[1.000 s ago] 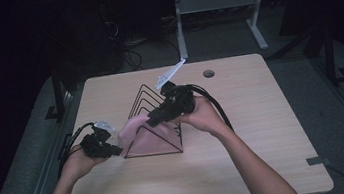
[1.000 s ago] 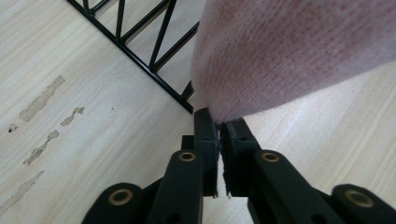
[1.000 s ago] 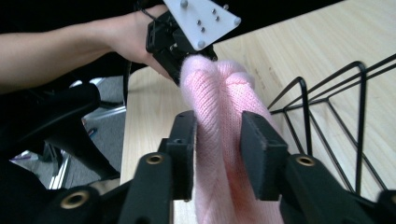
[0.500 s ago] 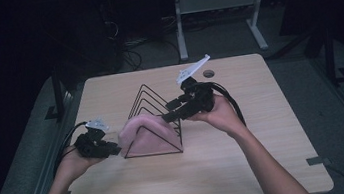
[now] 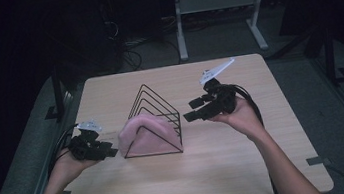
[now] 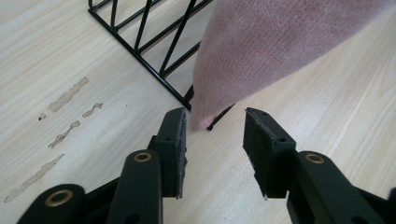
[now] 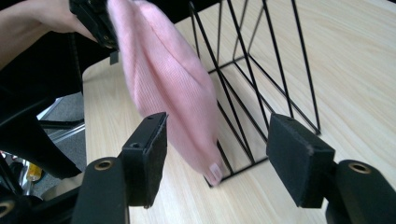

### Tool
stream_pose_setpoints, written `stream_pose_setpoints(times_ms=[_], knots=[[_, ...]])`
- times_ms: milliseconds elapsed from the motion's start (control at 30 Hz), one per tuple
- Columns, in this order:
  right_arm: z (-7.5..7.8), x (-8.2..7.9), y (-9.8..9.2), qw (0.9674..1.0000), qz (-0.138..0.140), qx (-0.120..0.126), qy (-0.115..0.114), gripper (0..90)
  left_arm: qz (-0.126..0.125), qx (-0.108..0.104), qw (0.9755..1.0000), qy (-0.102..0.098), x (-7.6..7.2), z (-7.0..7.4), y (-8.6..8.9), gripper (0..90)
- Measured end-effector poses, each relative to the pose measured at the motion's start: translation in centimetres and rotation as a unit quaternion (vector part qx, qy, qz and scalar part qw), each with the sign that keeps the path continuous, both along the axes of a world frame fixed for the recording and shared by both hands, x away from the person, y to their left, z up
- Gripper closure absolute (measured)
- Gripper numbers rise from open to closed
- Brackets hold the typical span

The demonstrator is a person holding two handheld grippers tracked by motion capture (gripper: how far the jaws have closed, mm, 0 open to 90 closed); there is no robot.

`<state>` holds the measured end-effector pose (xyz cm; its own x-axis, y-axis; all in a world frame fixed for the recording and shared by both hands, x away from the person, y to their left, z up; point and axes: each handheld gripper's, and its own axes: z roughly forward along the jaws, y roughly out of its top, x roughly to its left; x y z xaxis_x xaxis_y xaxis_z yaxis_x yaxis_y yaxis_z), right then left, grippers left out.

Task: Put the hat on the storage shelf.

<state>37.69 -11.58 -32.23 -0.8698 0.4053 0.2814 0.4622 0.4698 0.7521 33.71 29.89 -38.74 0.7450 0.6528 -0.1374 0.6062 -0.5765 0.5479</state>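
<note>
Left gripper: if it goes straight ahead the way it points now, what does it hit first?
Most likely the pink knit cloth: its lower corner hangs just ahead of the left gripper, whose jaws have just been opening with nothing between them. The black wire rack base sits right behind that corner; depth between them is unclear.

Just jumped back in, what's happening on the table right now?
A person with a gripper in each hand has a pink knit cloth draped over the front wire frame of a black triangular rack on the wooden table. The left gripper sits just off the cloth's lower corner; its jaws have just been opening and hold nothing. The right gripper hovers beside the rack on the other side; its jaws have also just been opening and hold nothing. The cloth hangs on the rack by itself.
</note>
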Motion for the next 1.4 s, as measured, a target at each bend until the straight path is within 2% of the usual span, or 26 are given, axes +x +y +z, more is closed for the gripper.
stream_pose_setpoints(times_ms=[133,267,400,800,1167,1367,1400], knots=[[-0.5,-0.4,-1.6,0.9998,-0.018,-0.002,0.001,35.8,0.004,-0.012,0.9999,0.003,-0.1,-0.1,0.2,53.6],[-0.9,-0.6,-2.7,0.9996,-0.029,-0.006,0.002,34.3,0.004,-0.009,0.9999,0.005,-0.1,-0.1,0.2,50.6],[-1.5,-1.2,-4.6,0.9988,-0.049,-0.006,0.008,32.1,0.003,-0.009,1.0,0.0,-0.2,0.0,0.2,48.2],[-2.5,-2.2,-7.2,0.9971,-0.074,-0.01,0.016,30.0,0.012,-0.008,0.9999,-0.003,-0.7,0.0,0.4,40.5],[-4.4,-3.8,-10.6,0.9936,-0.108,-0.011,0.029,29.3,0.018,-0.012,0.9998,-0.005,-1.2,-0.5,0.7,38.0],[-5.2,-4.9,-12.5,0.9913,-0.126,-0.009,0.035,29.2,0.027,-0.022,0.9992,-0.02,-1.3,-0.5,0.8,36.4],[-5.5,-5.5,-13.3,0.9902,-0.134,-0.011,0.036,28.8,0.032,-0.025,0.9989,-0.023,-1.6,-0.5,0.6,35.8]])
